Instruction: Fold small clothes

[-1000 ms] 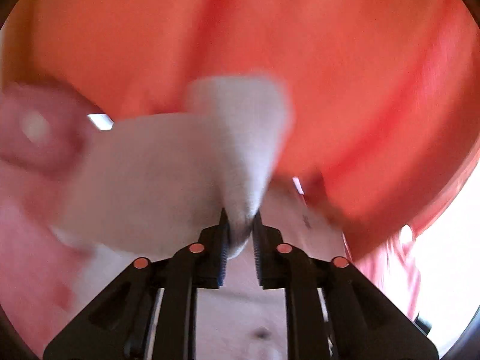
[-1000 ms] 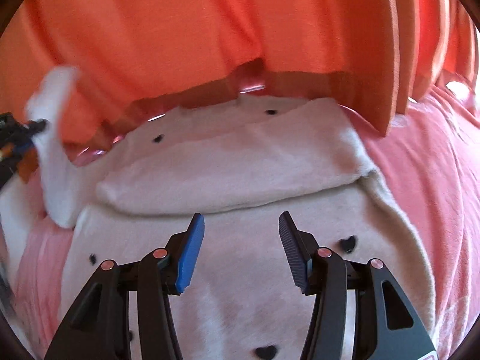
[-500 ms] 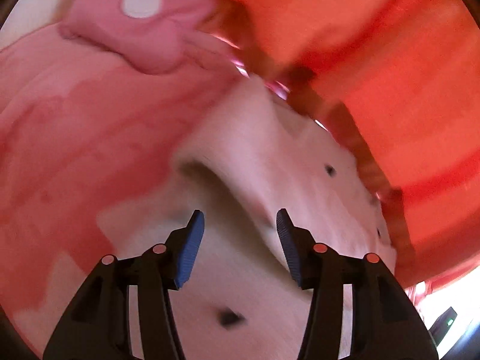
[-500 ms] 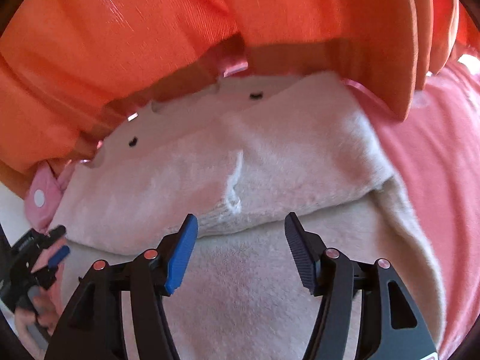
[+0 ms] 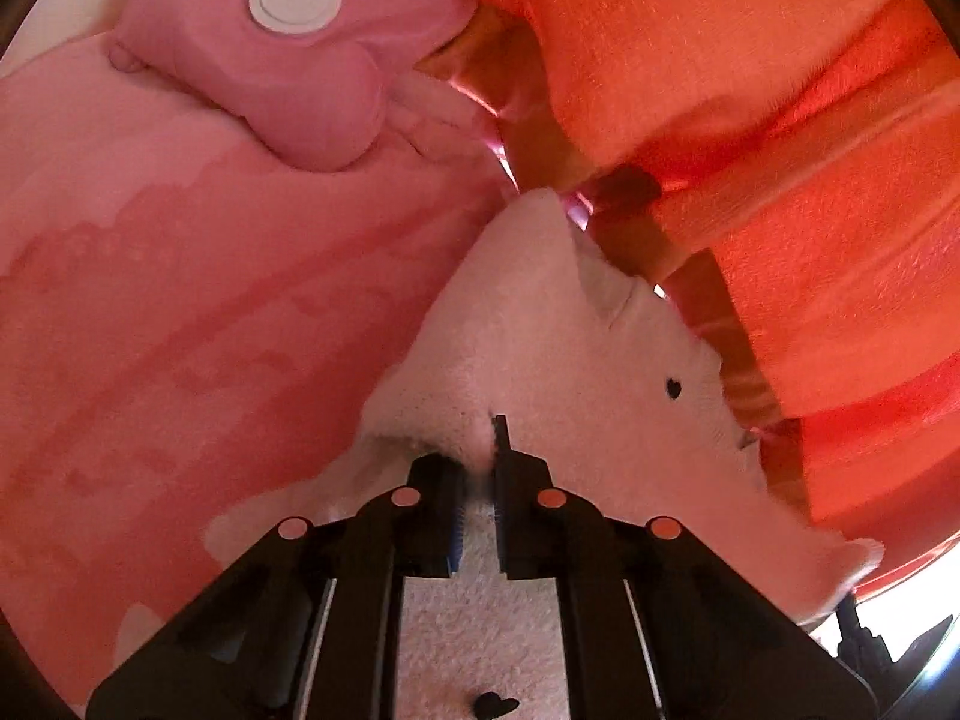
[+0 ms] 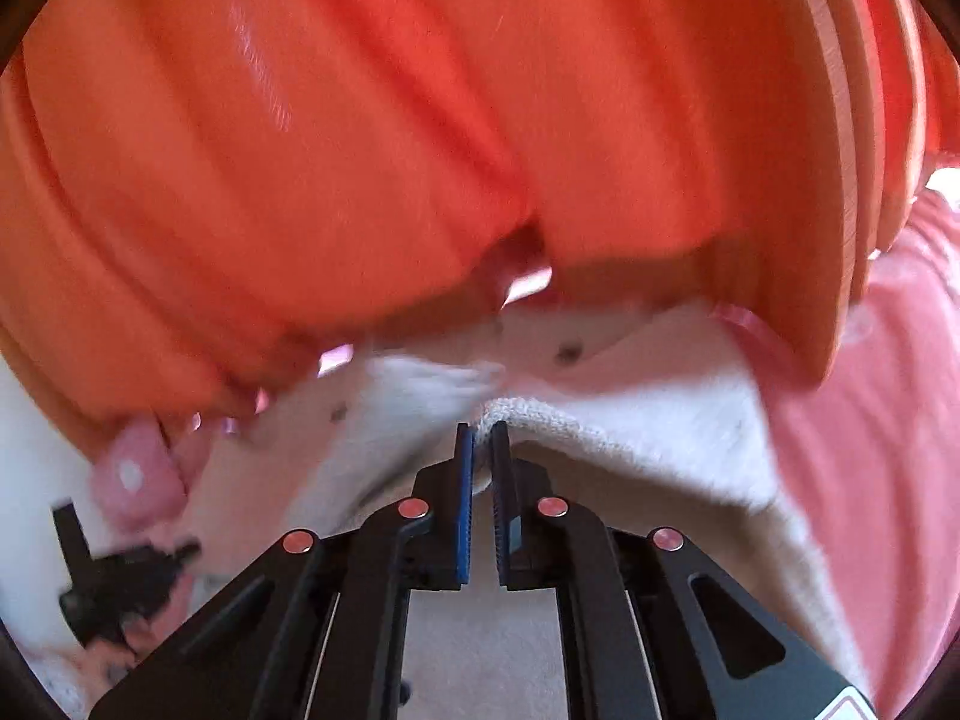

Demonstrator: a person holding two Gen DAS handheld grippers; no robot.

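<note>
A cream fleece garment (image 5: 570, 360) with small black hearts lies on a pink cover. In the left wrist view my left gripper (image 5: 480, 456) is shut on a raised pinch of its near edge, and fabric bulges between the pads. In the right wrist view my right gripper (image 6: 482, 438) is shut on the folded ribbed edge of the same garment (image 6: 660, 414), lifting it into a ridge. The left gripper (image 6: 120, 588) also shows as a dark blurred shape at the lower left of that view.
The pink bed cover (image 5: 180, 330) spreads to the left. A pink cushion (image 5: 288, 72) with a white round disc sits at its far end. Orange pleated fabric (image 6: 360, 150) hangs close behind the garment and fills the upper part of both views.
Both grippers went from open above the garment to shut on its edges. The left one swung down from a held-up flap to the cloth lying on the cover.
</note>
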